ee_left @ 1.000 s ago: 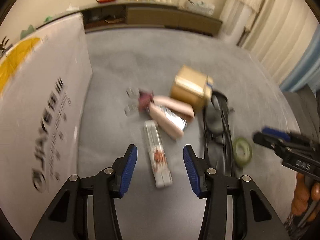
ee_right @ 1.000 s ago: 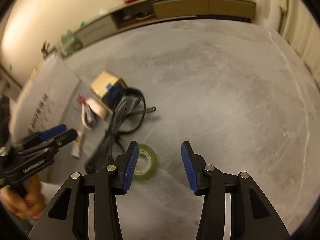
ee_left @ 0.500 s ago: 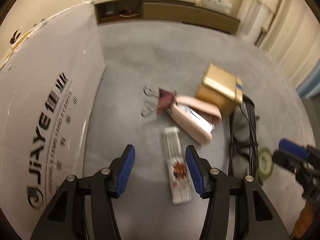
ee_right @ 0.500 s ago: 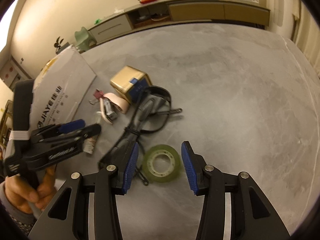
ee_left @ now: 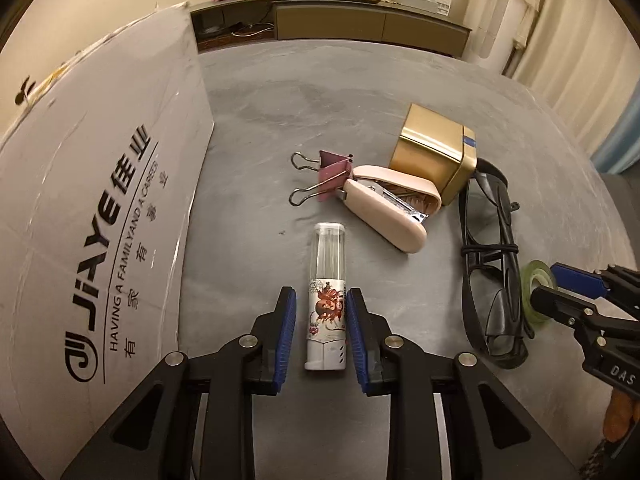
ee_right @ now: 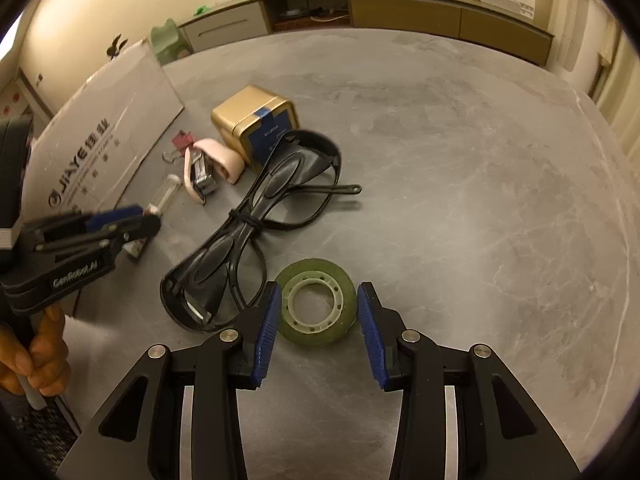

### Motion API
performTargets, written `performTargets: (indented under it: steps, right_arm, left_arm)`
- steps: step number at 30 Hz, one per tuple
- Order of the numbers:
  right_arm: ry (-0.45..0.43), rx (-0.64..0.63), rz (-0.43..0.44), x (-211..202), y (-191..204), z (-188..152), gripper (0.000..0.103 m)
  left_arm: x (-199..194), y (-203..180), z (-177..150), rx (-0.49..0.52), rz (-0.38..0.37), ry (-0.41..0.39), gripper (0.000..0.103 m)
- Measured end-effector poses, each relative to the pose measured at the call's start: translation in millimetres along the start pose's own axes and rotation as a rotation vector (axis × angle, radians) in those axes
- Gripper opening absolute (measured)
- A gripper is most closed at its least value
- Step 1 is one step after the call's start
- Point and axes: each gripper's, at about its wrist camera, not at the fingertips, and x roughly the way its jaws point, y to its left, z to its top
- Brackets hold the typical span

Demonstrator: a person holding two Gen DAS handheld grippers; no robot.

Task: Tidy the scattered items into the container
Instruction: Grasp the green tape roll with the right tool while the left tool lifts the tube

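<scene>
Tape roll point(ee_right: 316, 307) lies between the wide-spread right hand-held gripper point(ee_right: 317, 330); the left hand-held gripper point(ee_left: 321, 334) narrowly brackets the tube point(ee_left: 326, 296), gaps visible.

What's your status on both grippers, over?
Left gripper open, straddling the clear tube. Right gripper open around the tape roll. Black glasses close beside the tape; nothing in the container yet seen.
</scene>
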Motion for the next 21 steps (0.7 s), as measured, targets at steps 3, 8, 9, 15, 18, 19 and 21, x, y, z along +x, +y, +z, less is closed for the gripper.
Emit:
performTargets:
  steps: [3,8,9,15,18,19,21]
  right_arm:
    - [-0.007,0.002,-0.004,-4,-4,1,0.040]
    - [0.026,-0.047,-0.040,7,-2,-2,0.030]
    - [0.024,-0.055,-0.047,8,-1,-3,0.030]
    - [0.015,-0.181,-0.125,10,15,-9,0.025]
    - [0.016,-0.222,-0.126,11,24,-14,0.016]
    - [0.015,-0.229,-0.131,11,25,-14,0.016]
    - [0.015,-0.217,-0.125,12,25,-14,0.015]
  left_arm:
    - [1,2,0,-0.014,-0.024,-0.002,0.031]
    - [8,-12,2,0.073,0.030,-0.044,0.031]
    - [9,-16,3,0.086,0.028,-0.051,0.031]
    - [14,-21,4,0.111,0.014,-0.061,0.021]
    - [14,-17,9,0.108,0.008,-0.060,0.020]
    - [11,-18,7,0.105,0.005,-0.059,0.020]
    - [11,-16,7,0.087,-0.007,-0.054,0.020]
